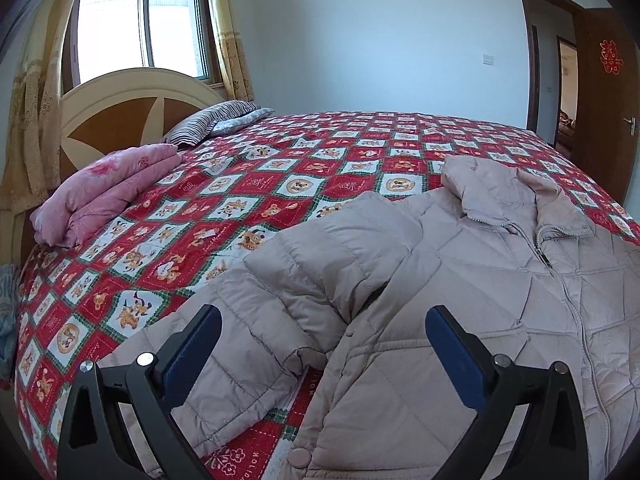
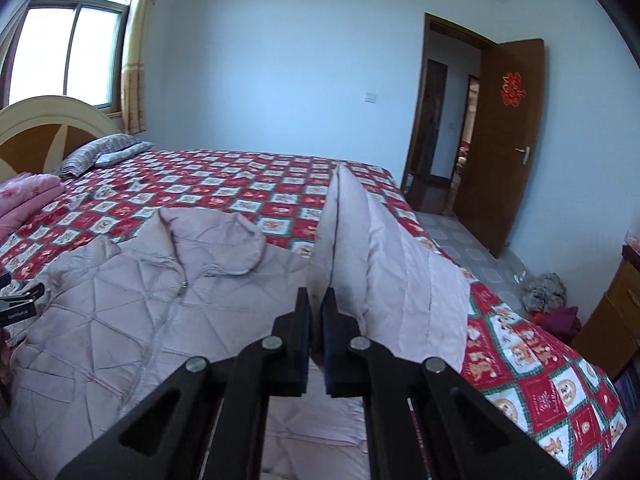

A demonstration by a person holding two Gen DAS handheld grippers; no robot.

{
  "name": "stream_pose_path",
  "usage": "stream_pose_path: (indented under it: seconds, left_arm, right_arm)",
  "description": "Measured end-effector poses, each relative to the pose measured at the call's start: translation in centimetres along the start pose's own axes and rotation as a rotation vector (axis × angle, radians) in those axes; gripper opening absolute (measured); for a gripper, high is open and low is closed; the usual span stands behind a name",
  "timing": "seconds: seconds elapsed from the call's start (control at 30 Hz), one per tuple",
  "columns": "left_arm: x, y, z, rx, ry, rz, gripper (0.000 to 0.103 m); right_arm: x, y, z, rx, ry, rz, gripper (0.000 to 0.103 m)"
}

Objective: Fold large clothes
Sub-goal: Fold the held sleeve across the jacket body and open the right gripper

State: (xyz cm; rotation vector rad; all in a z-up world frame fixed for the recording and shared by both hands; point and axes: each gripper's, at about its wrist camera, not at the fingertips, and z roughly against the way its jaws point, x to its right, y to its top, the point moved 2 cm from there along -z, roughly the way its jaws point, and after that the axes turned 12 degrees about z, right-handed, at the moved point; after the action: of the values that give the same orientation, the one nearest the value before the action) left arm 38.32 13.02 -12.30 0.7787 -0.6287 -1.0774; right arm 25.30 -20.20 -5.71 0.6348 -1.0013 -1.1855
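A sleeve (image 2: 360, 240) of the jacket (image 2: 140, 300) is pinched in the right tool (image 2: 317, 300), lifted mid-frame; the left tool (image 1: 320, 320) is spread wide over the bed (image 1: 320, 152).

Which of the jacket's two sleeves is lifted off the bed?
The sleeve pinched in the right gripper stands up off the bedspread. The other sleeve lies folded across the jacket.

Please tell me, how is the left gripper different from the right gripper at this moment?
The left gripper is wide open and empty above the jacket's folded sleeve; the right gripper is shut on the other sleeve. The left one's sleeve lies on the jacket; the right one's sleeve stands lifted off the bed. Both have black arms and blue pads.
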Motion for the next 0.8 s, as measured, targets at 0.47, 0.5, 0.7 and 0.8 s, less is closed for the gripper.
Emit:
stream_pose_path:
  seconds: [0.47,0.5,0.7,0.8]
  left_arm:
    - [-1.8,0.8,0.5,0.030,-0.001,0.010,0.102]
    - [-1.9,0.8,0.5,0.031,0.001,0.009,0.102]
    - [-2.3,0.9,0.5,0.037,0.015,0.010,0.102]
    - [-2.2,0.9,0.6,0.043,0.025,0.002,0.102]
  right_arm:
    - [-13.5,1.7,-3.5,0.002,0.232,0.083,0.006]
    - [-14.2,1.6,-3.7,-0.001,0.246,0.088,0.006]
    - [-17.6,1.0,-4.8,-0.032,0.314,0.110,0.006]
    - [-19.1,0.6,-5.4,-0.054,0.348,0.111,0.006]
